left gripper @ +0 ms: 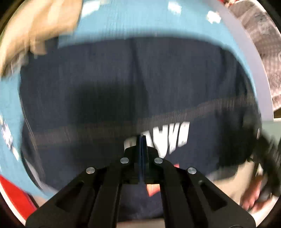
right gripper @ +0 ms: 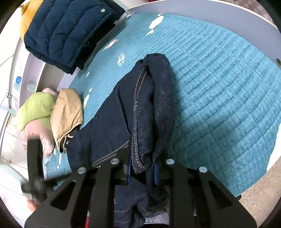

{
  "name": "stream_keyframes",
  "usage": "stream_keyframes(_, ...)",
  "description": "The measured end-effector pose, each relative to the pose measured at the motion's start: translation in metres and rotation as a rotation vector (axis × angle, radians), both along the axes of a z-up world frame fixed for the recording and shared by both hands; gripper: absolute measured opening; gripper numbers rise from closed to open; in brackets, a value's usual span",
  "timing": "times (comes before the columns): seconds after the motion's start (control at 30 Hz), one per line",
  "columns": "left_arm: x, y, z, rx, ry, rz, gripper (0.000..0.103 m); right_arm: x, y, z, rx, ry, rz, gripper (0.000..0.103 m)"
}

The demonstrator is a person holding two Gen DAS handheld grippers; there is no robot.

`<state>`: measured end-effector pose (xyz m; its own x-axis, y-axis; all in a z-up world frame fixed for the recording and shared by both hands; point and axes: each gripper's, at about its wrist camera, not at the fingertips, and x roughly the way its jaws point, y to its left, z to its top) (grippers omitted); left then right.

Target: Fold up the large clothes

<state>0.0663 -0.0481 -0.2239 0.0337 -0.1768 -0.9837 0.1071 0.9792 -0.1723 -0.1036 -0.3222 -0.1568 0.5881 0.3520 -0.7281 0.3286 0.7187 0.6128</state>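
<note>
Both views hide the dark jeans [right gripper: 140,108] below the jaws.

Setting: a bedroom in a home. The work surface is a bed covered by a teal quilted bedspread [right gripper: 219,91] with small white motifs, bounded by a pale grey bed frame [right gripper: 202,12]. Household garments lie around it: a folded navy puffer jacket [right gripper: 66,33] on the frame edge, a green garment [right gripper: 35,110] and a tan garment [right gripper: 67,114] at the bedside. Patterned flooring [left gripper: 263,47] shows beyond the frame.
</note>
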Motion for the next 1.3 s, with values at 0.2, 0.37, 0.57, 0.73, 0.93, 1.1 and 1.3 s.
stream_keyframes(0.2,-0.042,-0.004,0.003,-0.012,0.011,-0.023,0.000,0.010,0.002,-0.001,-0.033,0.038,0.029,0.019)
stream_keyframes(0.37,-0.045,-0.007,-0.036,-0.019,0.058,-0.038,0.004,0.013,0.005,-0.005,-0.040,0.043,0.040,0.019)
stream_keyframes(0.57,-0.046,-0.040,0.015,0.080,-0.095,-0.157,0.001,0.013,0.004,-0.006,-0.056,0.055,0.041,0.020)
stream_keyframes(0.73,0.012,-0.045,0.054,0.072,-0.215,-0.094,0.001,0.016,0.003,-0.017,-0.043,0.085,0.026,0.030)
stream_keyframes(0.93,0.087,-0.022,0.028,0.089,-0.202,-0.019,0.001,0.022,-0.004,-0.042,-0.011,0.124,0.015,0.048)
stream_keyframes(1.1,0.091,-0.029,-0.003,0.189,-0.222,-0.062,0.002,0.023,-0.014,-0.045,0.036,0.092,-0.002,0.043)
stream_keyframes(1.3,0.034,-0.025,0.034,0.101,-0.141,-0.101,0.002,0.022,-0.006,-0.026,-0.054,0.083,0.040,0.034)
